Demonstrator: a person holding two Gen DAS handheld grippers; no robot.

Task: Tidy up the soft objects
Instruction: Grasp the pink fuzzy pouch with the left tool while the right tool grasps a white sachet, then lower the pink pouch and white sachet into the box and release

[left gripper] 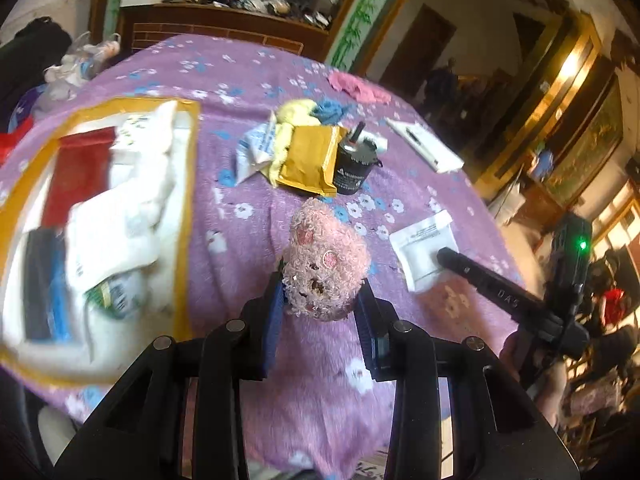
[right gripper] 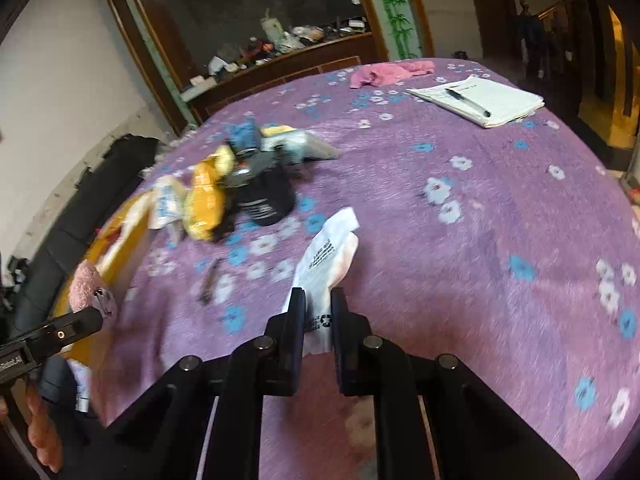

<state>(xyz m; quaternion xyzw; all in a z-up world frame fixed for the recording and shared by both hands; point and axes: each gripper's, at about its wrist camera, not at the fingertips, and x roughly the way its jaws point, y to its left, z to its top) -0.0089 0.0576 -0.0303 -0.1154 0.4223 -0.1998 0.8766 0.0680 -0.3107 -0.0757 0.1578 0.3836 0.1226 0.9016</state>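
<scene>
The left tongs clamp a pink plush toy between their tips. The right tongs grip a white packet, which sticks out ahead of them.

Fuzz and film on the bed.
Pink plush toy looks curly-piled; purple blanket fleecy, matt; white pouch probably thin, crinkly plastic.

My left wrist camera looks along its fingers, down and forward across the purple blanket toward the wooden cabinet, close above the bed. My right wrist camera faces the same cabinet from further right. Both views share the black cup and notepad.
</scene>
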